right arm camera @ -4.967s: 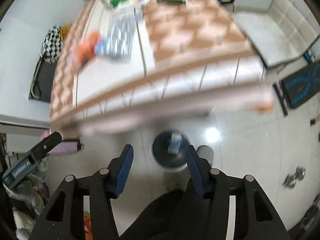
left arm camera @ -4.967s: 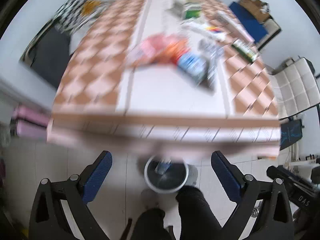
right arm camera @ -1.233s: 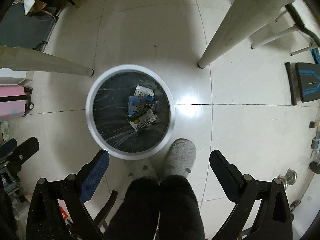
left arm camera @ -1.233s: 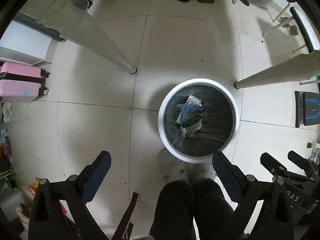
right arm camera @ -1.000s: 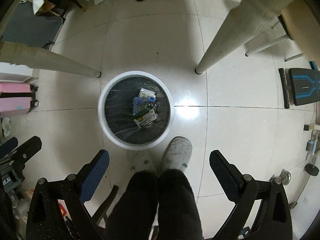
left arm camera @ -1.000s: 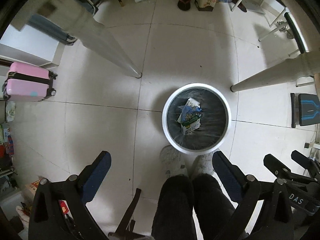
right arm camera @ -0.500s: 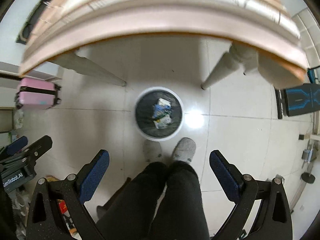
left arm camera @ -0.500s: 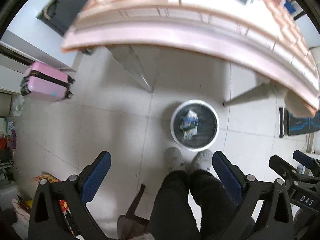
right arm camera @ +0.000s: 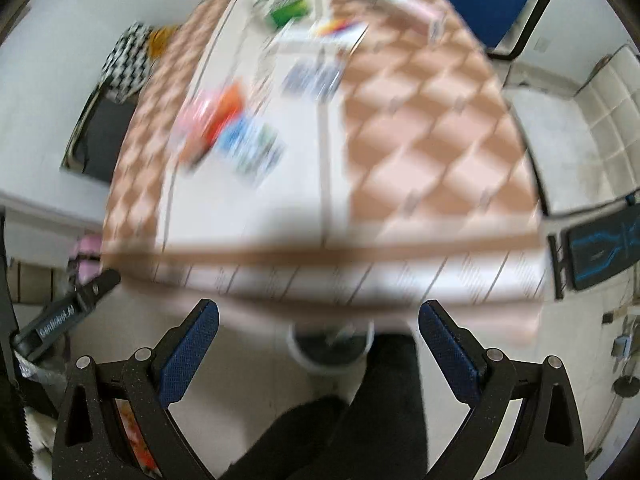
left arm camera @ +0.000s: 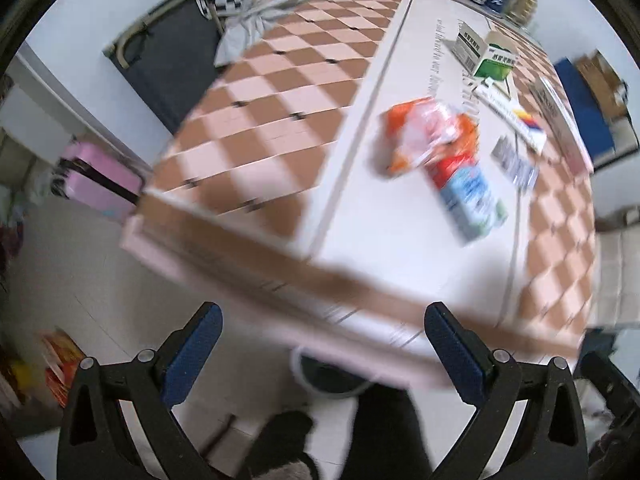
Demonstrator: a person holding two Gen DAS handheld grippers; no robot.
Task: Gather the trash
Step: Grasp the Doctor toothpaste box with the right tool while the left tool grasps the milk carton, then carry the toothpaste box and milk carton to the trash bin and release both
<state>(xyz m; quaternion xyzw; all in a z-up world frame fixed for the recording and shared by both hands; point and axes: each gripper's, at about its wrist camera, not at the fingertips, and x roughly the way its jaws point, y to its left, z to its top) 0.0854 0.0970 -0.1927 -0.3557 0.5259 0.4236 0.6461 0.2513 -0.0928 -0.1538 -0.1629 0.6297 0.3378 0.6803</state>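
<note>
Both the left tongs (left arm camera: 323, 354) and right tongs (right arm camera: 319, 350) hang spread and empty before the checkered desk (left arm camera: 280, 92), where the crumpled orange-and-pink plastic wrapper (left arm camera: 426, 132), mid-desk toward its near edge, looks light, soft and slippery, best pinched at a raised fold.

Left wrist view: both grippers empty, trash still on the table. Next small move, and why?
Probably reach the left gripper forward over the table edge toward the blue carton, the nearest litter, beside the orange wrapper. Its jaws stand wide open and hold nothing, as do those of the right gripper. The bin sits below the edge, near the person's legs.
</note>
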